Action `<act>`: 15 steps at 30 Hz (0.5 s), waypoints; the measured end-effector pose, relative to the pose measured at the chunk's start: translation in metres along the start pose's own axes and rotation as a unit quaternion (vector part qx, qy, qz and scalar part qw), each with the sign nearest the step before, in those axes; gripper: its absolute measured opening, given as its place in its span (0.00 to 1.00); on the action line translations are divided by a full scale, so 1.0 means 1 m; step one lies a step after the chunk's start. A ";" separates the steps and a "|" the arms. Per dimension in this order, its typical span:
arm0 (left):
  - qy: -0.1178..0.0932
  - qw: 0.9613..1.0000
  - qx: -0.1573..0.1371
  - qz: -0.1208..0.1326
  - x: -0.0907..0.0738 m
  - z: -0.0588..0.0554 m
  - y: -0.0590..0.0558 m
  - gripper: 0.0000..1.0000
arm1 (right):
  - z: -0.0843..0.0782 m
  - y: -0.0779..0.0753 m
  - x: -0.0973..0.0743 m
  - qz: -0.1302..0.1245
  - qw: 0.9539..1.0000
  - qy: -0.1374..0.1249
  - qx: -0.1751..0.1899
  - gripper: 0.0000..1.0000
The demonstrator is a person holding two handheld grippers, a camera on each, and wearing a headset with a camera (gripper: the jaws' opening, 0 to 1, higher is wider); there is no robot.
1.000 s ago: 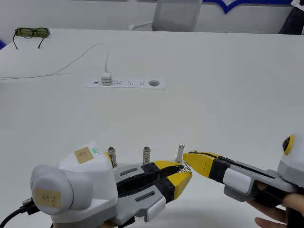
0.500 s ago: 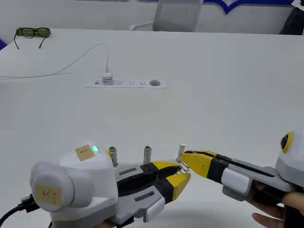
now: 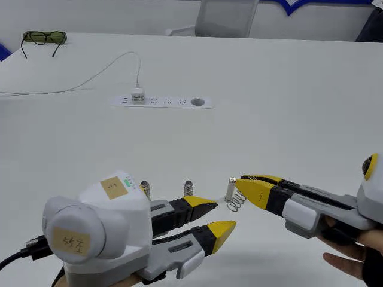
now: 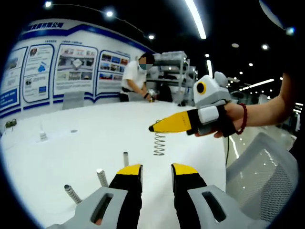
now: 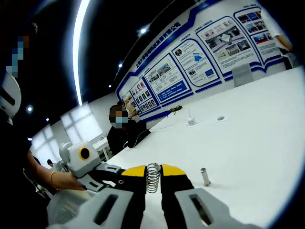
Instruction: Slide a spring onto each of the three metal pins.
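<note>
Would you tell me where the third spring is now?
In the head view, the spring hangs from the right gripper, just right of the bare pin.

Both the left gripper (image 3: pixel 222 216) and the right gripper (image 3: pixel 241 186) have pale grey housings, black jaws and yellow tips. Tan handwritten stickers (image 3: pixel 114 187) and a black cable (image 3: pixel 18 260) mark the left; a red bead bracelet (image 4: pixel 244 119) circles the wrist.

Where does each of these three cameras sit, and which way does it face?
Head view: on the headset, looking forward and down at the table; left gripper, right gripper and a hand show.
Left gripper view: rides the open left gripper, facing the right gripper and the hand holding it.
Right gripper view: rides the right gripper, looking past its spring toward the left gripper.
Shared: all three show the bare pin.
</note>
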State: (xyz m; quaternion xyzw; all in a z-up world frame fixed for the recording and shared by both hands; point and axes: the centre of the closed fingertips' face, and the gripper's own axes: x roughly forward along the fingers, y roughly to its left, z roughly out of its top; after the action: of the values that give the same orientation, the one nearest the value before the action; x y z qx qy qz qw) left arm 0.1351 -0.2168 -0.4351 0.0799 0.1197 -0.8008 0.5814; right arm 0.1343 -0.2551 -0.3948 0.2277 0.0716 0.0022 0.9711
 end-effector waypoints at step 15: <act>0.036 0.997 0.025 0.065 -0.021 -0.014 0.017 0.35 | 0.011 -0.018 0.012 -0.033 0.996 0.015 -0.082 0.12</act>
State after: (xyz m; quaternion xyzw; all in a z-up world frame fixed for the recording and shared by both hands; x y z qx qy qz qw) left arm 0.1577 -0.1987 -0.4445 0.1306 0.1151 -0.7605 0.6256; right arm 0.1470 -0.2759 -0.3952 0.1452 0.0934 -0.0206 0.9848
